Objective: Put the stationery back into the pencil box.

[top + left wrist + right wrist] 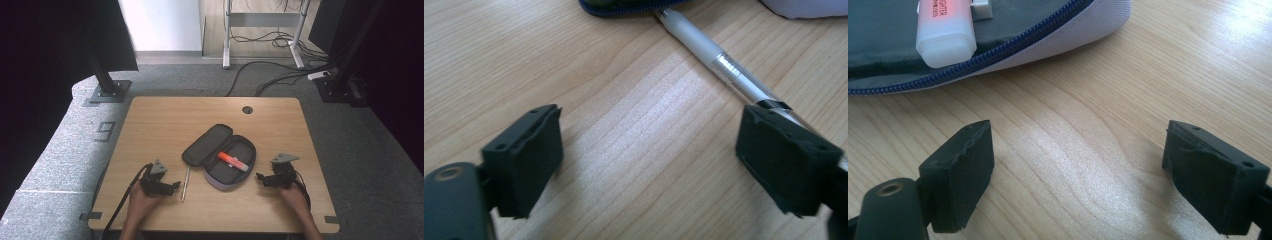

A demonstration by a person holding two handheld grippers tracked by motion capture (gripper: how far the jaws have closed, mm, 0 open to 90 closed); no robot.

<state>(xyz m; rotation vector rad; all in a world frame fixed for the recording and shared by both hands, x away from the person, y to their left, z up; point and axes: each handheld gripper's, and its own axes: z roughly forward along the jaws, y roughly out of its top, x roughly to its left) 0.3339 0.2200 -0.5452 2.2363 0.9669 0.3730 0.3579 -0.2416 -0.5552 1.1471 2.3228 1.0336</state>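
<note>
An open pencil case [220, 182] lies in the middle of the wooden table [150, 125], with an orange-and-white highlighter [232, 161] inside it. A clear pen [186, 183] rests on the wood just left of the case. My left gripper [176, 185] is low beside the pen, open. In the left gripper view the pen [719, 62] runs from the case edge [624, 7] to behind the right-hand jaw, and only bare wood lies between the jaws of the left gripper [651, 150]. My right gripper [260, 177] sits right of the case, open over bare wood [1078, 165], with the highlighter [945, 30] and case wall [1073, 35] ahead.
A round cable hole [247, 109] is in the table's far side. Black stand bases [107, 92] stand on the carpet at the far left and far right. Cables [270, 75] and a white desk frame [227, 45] lie beyond the table.
</note>
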